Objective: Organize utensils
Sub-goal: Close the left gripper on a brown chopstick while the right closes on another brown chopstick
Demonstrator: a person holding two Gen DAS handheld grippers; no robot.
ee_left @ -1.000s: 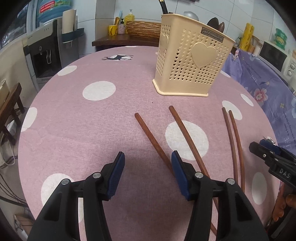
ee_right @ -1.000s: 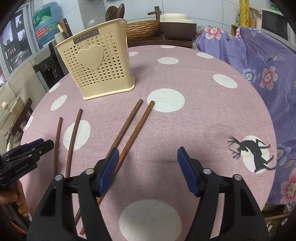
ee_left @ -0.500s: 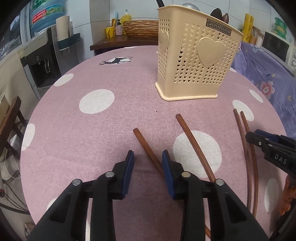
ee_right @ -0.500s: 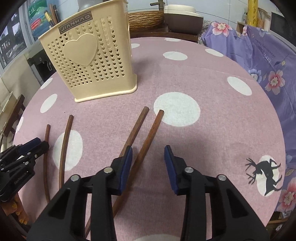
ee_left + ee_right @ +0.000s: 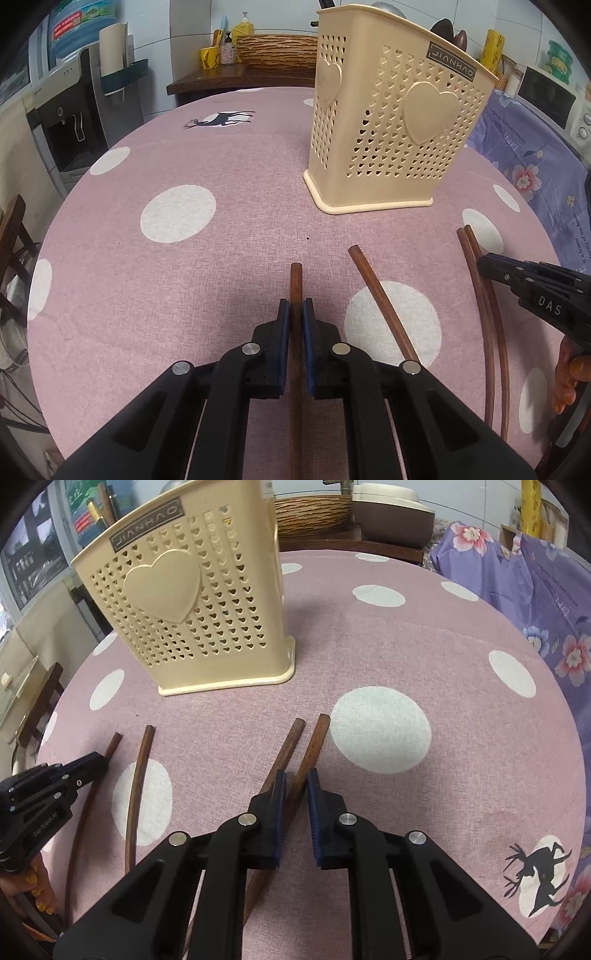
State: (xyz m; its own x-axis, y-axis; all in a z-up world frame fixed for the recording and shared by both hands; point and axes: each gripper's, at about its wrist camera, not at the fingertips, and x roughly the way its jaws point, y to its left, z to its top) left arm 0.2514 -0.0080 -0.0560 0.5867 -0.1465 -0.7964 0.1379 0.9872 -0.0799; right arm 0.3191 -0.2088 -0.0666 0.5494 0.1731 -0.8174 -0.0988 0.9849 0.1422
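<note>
Currently: both grippers closed down on chopsticks, one per hand.

Left gripper [image 5: 296,314], lower centre of its view, pinches one brown chopstick [image 5: 296,280] between its blue pads; the stick runs straight along the finger axis, which suits an end-first drop into the perforated cream holder [image 5: 391,122] standing at upper right. Its partner chopstick [image 5: 380,310] lies loose just to the right. Right gripper [image 5: 296,794] has its jaws narrowed around one stick of the right-hand pair [image 5: 314,746]; firm contact on both pads cannot be confirmed. All sticks appear to rest on the pink dotted tablecloth [image 5: 184,295]. Against the frames half a second and one second earlier, both grippers were spread wider, and the left-held stick lay diagonal, not axial.
</note>
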